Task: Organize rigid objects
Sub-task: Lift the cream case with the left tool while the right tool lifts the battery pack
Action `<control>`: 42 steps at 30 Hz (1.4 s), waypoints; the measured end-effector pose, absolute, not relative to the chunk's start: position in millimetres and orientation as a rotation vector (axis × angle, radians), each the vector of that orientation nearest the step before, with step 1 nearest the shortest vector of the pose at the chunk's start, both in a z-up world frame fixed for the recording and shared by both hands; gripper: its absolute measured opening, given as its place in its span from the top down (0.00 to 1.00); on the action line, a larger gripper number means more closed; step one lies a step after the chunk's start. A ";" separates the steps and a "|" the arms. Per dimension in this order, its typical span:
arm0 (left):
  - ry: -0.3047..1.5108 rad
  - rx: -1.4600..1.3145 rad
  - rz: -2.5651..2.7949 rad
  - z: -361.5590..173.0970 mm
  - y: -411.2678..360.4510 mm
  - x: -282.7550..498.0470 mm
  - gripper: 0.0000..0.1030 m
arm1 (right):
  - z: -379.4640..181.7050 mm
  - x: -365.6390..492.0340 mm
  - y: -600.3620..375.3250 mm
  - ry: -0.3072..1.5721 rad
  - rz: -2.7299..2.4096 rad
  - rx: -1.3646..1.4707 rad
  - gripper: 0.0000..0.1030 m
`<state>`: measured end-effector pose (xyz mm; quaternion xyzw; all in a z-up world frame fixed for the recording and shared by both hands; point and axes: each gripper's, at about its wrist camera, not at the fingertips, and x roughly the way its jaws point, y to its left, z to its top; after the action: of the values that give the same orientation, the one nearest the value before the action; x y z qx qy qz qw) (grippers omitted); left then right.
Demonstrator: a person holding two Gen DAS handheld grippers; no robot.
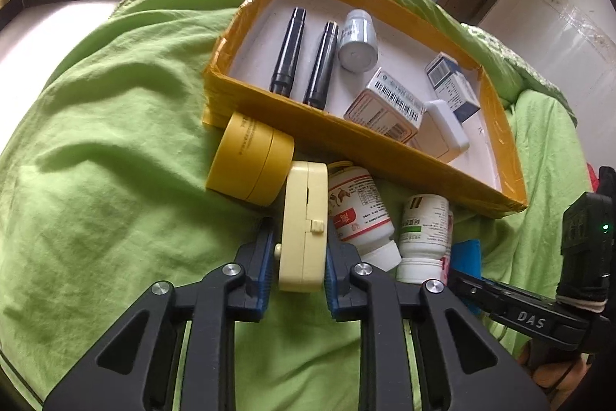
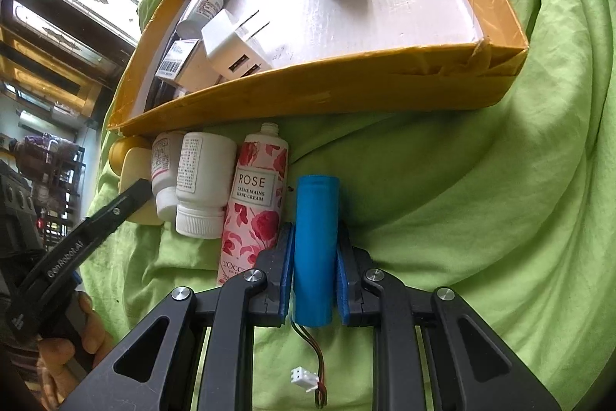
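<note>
**Kid:** What is the left gripper (image 1: 300, 259) doing?

**Helper:** Its two blue pads are squeezed tight on a cream case (image 1: 302, 226). The case stands on its thin edge on the green sheet (image 1: 115, 141), just in front of the near wall of the yellow box (image 1: 385, 149).

**Kid:** And the right gripper (image 2: 313, 276)?

**Helper:** It is clamped on a blue battery (image 2: 315, 245). Thin wires hang from the battery to a little white plug (image 2: 306, 378).

**Kid:** What can you read?

**Helper:** The pink flowery tube (image 2: 256, 203) beside the battery says "ROSE", "CRÈME MAINS", "HAND CREAM" and "L'OCC". The tube has no cap. The other gripper's arm says "GenRobot.AI" in one view and "DAS" in the other.

**Kid:** What else lies by the box?

**Helper:** Two white bottles (image 1: 392, 222) lie on their sides between the case and the tube. A round yellow tin (image 1: 250, 160) leans against the box's near left corner.

**Kid:** What's inside the box?

**Helper:** Two black pens (image 1: 304, 56), a white bottle (image 1: 358, 41), two barcode cartons (image 1: 389, 106) and a white plug charger (image 2: 235, 49).
</note>
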<state>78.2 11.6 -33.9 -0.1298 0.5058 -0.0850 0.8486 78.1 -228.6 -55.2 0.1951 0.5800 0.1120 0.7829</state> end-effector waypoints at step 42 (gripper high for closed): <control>1.047 -0.155 -0.096 -18.1 -9.3 25.9 0.83 | -33.6 42.1 -222.0 1.154 0.245 0.315 0.85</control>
<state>25.9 -9.3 -18.1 -0.0737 0.4991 -0.0457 0.8622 42.1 -222.0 -33.6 0.1481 0.5418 0.1152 0.8193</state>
